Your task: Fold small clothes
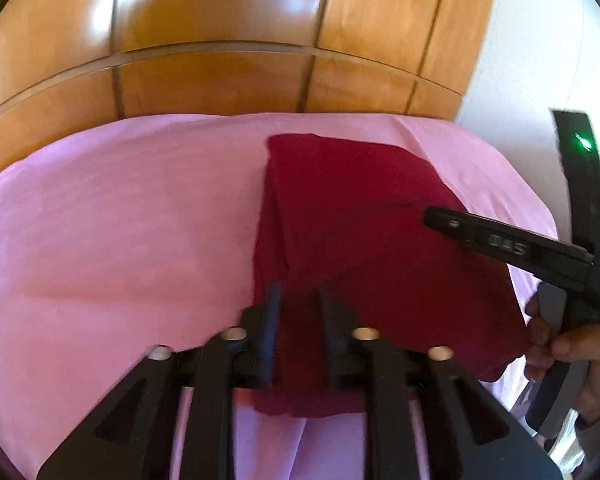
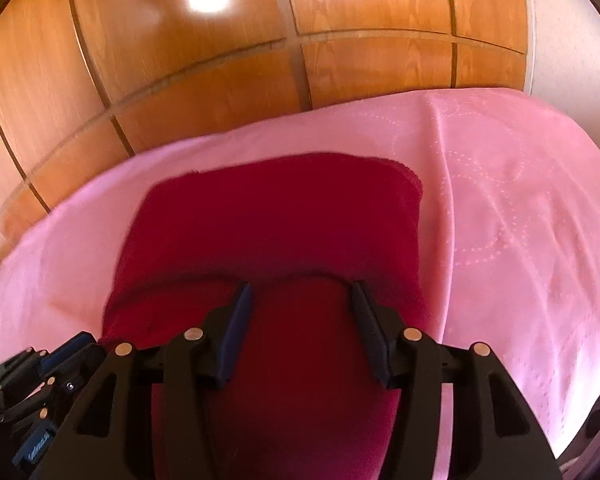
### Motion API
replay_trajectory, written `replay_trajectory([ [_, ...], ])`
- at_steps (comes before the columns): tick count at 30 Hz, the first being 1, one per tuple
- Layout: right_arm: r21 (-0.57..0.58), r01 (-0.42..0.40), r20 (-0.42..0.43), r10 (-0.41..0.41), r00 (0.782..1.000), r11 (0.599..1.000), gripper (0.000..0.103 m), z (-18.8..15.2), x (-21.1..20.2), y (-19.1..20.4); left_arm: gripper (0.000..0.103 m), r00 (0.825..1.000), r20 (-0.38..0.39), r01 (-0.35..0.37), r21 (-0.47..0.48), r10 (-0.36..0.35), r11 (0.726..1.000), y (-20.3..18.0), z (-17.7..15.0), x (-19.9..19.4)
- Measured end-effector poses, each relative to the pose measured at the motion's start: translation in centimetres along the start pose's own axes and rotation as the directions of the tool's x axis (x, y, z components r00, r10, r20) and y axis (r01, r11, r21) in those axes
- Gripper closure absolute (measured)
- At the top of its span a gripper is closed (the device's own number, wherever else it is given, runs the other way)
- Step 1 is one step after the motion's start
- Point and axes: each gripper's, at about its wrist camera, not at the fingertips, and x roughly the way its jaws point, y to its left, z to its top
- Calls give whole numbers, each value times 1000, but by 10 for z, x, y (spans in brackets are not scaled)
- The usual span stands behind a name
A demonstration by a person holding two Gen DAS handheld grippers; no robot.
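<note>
Item: dark red cloth, part-folded, lay on the pink sheet. Left gripper: jaws narrow, gripping nothing. Right gripper: jaws half-wide over the fold, empty. Advice: square the edges, then press the crease flat.

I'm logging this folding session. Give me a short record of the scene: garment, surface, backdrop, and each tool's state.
garment: dark red cloth, partly folded, lying on the sheet
surface: pink sheet
backdrop: wooden panels
left tool: open, tips over the cloth's near fold
right tool: open, cloth beneath it, nothing gripped
</note>
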Motion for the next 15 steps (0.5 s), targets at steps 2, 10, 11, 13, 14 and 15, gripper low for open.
replay_trajectory([
  [2,5,-9,25,9,1000,1000,36,-5,-13,3,62,1000,15,-10,-20,10,1000,4,1,-7],
  [10,11,80,123,-80,989,997,13,-40,-65,32,36,987,98,-123,-24,125,992,11,-10,-54],
  [11,7,102,136,-102,985,995,9,-46,-70,36,36,984,105,-139,-29,142,990,12,-11,-58],
  [13,3,156,169,-155,973,988,2,-56,-81,46,34,982,106,-151,-37,154,988,14,-12,-64],
  [14,2,172,180,-169,969,985,2,-58,-85,49,28,981,108,-159,-43,162,986,16,-14,-67],
  [15,3,182,187,-180,966,983,2,-61,-88,52,26,978,118,-170,-50,174,984,17,-15,-71],
])
